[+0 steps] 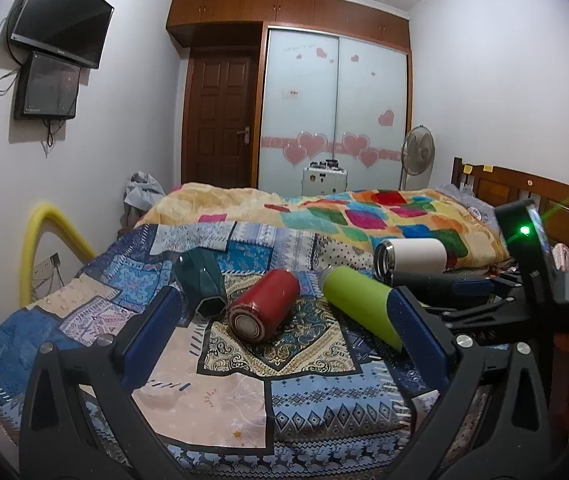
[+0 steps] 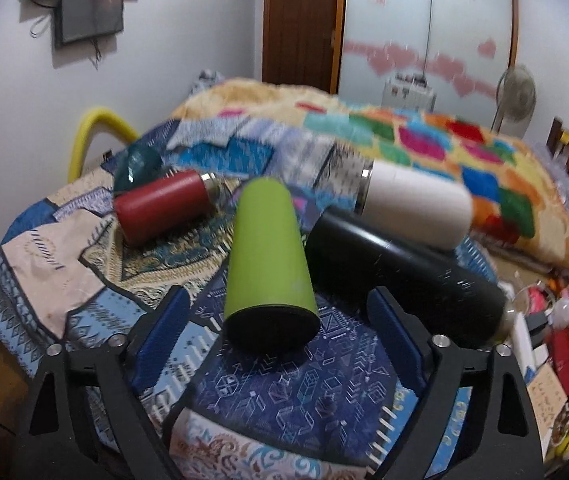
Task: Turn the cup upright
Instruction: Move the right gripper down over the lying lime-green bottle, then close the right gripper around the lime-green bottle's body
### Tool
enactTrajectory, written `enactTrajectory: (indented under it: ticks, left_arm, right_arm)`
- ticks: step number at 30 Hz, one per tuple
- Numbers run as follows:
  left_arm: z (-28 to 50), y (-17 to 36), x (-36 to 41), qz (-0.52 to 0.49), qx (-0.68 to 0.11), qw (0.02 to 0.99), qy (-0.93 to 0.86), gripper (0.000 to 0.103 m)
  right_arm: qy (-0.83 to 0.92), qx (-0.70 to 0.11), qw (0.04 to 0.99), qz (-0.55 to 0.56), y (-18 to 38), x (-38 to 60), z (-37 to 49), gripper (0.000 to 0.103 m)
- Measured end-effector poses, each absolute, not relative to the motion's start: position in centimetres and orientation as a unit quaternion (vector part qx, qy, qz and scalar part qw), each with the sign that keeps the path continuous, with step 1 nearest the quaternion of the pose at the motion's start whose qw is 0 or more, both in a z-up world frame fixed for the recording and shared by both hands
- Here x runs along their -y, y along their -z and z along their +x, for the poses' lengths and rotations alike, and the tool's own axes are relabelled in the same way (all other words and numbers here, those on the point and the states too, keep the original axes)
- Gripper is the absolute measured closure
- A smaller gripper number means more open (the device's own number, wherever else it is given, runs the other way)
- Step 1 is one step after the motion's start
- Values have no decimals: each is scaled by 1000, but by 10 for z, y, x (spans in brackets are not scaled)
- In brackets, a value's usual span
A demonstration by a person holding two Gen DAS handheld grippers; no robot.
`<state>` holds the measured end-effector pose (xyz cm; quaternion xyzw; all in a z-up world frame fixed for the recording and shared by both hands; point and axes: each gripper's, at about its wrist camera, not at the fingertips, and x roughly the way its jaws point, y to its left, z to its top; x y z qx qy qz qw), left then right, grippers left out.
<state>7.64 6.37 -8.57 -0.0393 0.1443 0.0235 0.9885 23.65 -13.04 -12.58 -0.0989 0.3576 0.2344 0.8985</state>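
From the left wrist camera, five cups lie on their sides on the bed, on a patchwork cover. The green cup is the landmark. The red cup lies just to its left, and the dark teal cup lies farther left. The white cup lies behind the green cup, and the black cup lies just to its right. The left hand-held gripper is spread wide and holds nothing; the red cup sits right between its two blue fingers, a bit ahead of them. The right hand-held gripper reaches in from the right, close to the green cup. From the right wrist camera, which is a bit blurry, the green cup lies straight ahead of the right hand-held gripper, between the open fingers. This gripper holds nothing too. The cup's long side points away from the gripper, and its dark flat end faces the camera. The black cup touches the green cup on its right side. The right hand-held gripper looks nearer to the green cup, so I think it goes for that one first.
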Motion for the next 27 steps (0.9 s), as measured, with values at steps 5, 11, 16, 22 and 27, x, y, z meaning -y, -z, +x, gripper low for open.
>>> enactTrajectory:
  ticks: [5, 11, 16, 22, 27]
  left_arm:
    - [88, 99, -68, -49, -165, 985, -19, 0]
    - [95, 108, -73, -56, -180, 982, -17, 0]
    - [98, 110, -76, -58, -184, 981, -16, 0]
    - [99, 114, -82, -62, -188, 980, -19, 0]
    - [100, 117, -86, -67, -191, 979, -23, 0]
  right_arm:
    - [-248, -392, 880, -99, 133, 121, 257, 20]
    - [-263, -430, 855, -120, 139, 106, 279, 27]
    - [-268, -457, 838, -134, 146, 96, 290, 33]
    - [-272, -473, 822, -161, 151, 82, 300, 33]
    - [-277, -493, 807, -169, 159, 72, 309, 33]
